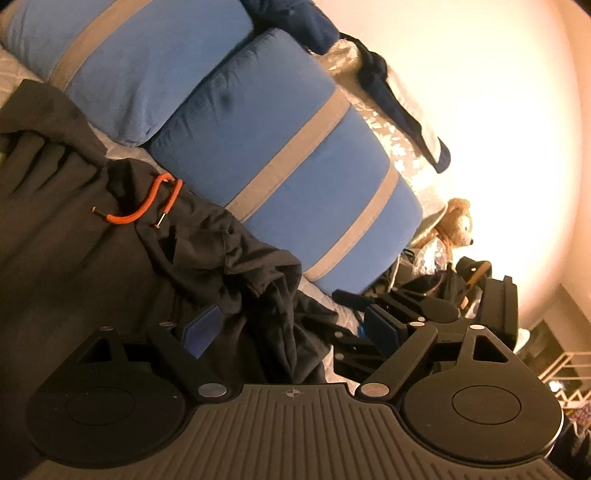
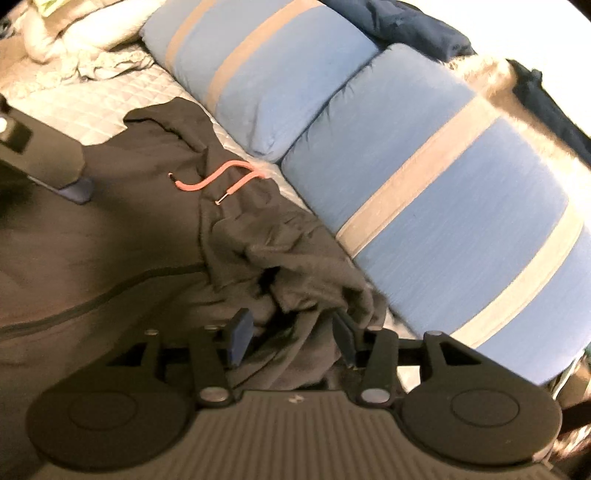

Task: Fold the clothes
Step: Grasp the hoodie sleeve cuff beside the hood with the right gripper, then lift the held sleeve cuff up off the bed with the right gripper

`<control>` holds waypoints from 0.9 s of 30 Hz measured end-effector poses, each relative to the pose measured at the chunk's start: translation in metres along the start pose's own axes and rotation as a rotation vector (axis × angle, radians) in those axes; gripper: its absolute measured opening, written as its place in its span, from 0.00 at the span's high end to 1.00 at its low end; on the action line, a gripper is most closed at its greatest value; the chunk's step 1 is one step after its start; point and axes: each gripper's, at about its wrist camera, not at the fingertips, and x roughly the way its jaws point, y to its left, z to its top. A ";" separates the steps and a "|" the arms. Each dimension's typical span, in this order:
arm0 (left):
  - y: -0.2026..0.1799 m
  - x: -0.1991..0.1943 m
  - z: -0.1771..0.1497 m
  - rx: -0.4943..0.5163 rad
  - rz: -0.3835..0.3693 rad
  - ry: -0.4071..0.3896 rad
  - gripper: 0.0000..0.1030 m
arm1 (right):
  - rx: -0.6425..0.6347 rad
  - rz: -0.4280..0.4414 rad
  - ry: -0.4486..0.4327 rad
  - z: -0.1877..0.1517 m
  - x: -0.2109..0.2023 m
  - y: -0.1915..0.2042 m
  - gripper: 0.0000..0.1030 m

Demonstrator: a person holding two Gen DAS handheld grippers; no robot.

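Note:
A dark hooded garment (image 1: 92,258) with an orange drawstring (image 1: 147,206) lies crumpled on a quilted bed (image 2: 92,103). In the left wrist view my left gripper (image 1: 291,330) is wide open, low over the garment's rumpled edge, with its left pad (image 1: 199,332) against the cloth. In the right wrist view the garment (image 2: 110,251) shows a zip line and the drawstring (image 2: 218,181). My right gripper (image 2: 291,336) is open, and a bunched fold of the dark fabric (image 2: 303,295) sits between its fingers. The left gripper (image 2: 48,158) appears at the far left over the cloth.
Two blue pillows with grey stripes (image 1: 288,155) (image 2: 443,206) lie along the far side of the garment. A navy item (image 2: 406,26) rests behind them. A teddy bear (image 1: 458,225) and black gear (image 1: 495,306) sit at the right. Pale bedding (image 2: 74,33) is piled far left.

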 end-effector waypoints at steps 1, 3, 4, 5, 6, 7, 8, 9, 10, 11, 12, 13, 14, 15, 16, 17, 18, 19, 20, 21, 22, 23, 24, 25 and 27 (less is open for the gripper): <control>0.000 0.000 0.000 -0.005 0.003 0.000 0.17 | -0.019 -0.007 0.001 0.002 0.002 0.002 0.38; 0.001 -0.001 0.001 -0.008 0.002 -0.003 0.17 | -0.057 -0.019 0.003 0.007 0.007 0.005 0.38; 0.001 -0.001 0.001 -0.009 0.001 -0.005 0.17 | -0.072 -0.022 0.004 0.008 0.009 0.006 0.38; 0.001 -0.002 0.001 -0.007 0.001 -0.007 0.17 | -0.085 -0.024 0.005 0.010 0.010 0.008 0.38; 0.001 -0.002 0.001 -0.003 0.002 -0.008 0.17 | -0.096 -0.026 0.005 0.012 0.011 0.010 0.38; 0.001 -0.002 0.001 0.000 0.002 -0.008 0.17 | -0.103 -0.029 0.004 0.013 0.012 0.011 0.38; 0.000 -0.002 0.000 0.008 0.002 -0.001 0.17 | -0.109 -0.033 0.003 0.014 0.013 0.011 0.38; -0.001 -0.001 0.000 0.019 0.002 0.008 0.17 | -0.115 -0.038 0.002 0.014 0.014 0.012 0.38; -0.002 -0.001 0.000 0.025 0.000 0.014 0.17 | -0.120 -0.046 0.001 0.014 0.015 0.012 0.38; -0.001 -0.001 0.000 0.025 -0.002 0.012 0.17 | -0.124 -0.055 0.000 0.014 0.016 0.013 0.38; -0.001 -0.002 0.000 0.022 -0.005 0.007 0.17 | -0.130 -0.062 -0.002 0.014 0.018 0.014 0.38; -0.001 -0.003 0.000 0.019 -0.007 0.001 0.17 | -0.139 -0.068 -0.005 0.013 0.019 0.015 0.38; 0.000 -0.004 0.001 0.011 -0.008 -0.007 0.17 | -0.151 -0.078 -0.008 0.012 0.020 0.017 0.38; 0.001 -0.005 0.001 -0.001 -0.008 -0.017 0.17 | -0.164 -0.089 -0.012 0.010 0.020 0.019 0.38; 0.002 -0.006 0.002 -0.006 -0.002 -0.024 0.17 | -0.178 -0.101 -0.017 0.009 0.021 0.021 0.38; 0.002 -0.006 0.003 -0.009 0.006 -0.030 0.17 | -0.194 -0.113 -0.022 0.007 0.022 0.024 0.38; 0.002 -0.007 0.003 -0.008 0.018 -0.035 0.17 | -0.213 -0.129 -0.027 0.005 0.023 0.026 0.38; 0.002 -0.007 0.004 -0.005 0.025 -0.039 0.17 | -0.235 -0.152 -0.028 0.004 0.025 0.030 0.37; 0.002 -0.008 0.005 0.000 0.029 -0.046 0.17 | -0.256 -0.174 -0.028 0.002 0.027 0.033 0.37; 0.002 -0.009 0.005 0.005 0.031 -0.055 0.17 | -0.275 -0.187 -0.028 0.000 0.029 0.036 0.37; 0.001 -0.011 0.006 0.010 0.034 -0.066 0.17 | -0.291 -0.192 -0.031 -0.001 0.030 0.040 0.37; 0.001 -0.013 0.006 0.013 0.038 -0.077 0.17 | -0.310 -0.199 -0.036 -0.003 0.032 0.043 0.37; 0.002 -0.014 0.007 0.010 0.043 -0.089 0.17 | -0.328 -0.209 -0.043 -0.004 0.034 0.047 0.37; 0.003 -0.015 0.008 0.000 0.050 -0.098 0.17 | -0.343 -0.213 -0.051 -0.004 0.036 0.051 0.37; 0.007 -0.017 0.009 -0.025 0.064 -0.113 0.17 | -0.371 -0.225 -0.073 -0.004 0.039 0.058 0.37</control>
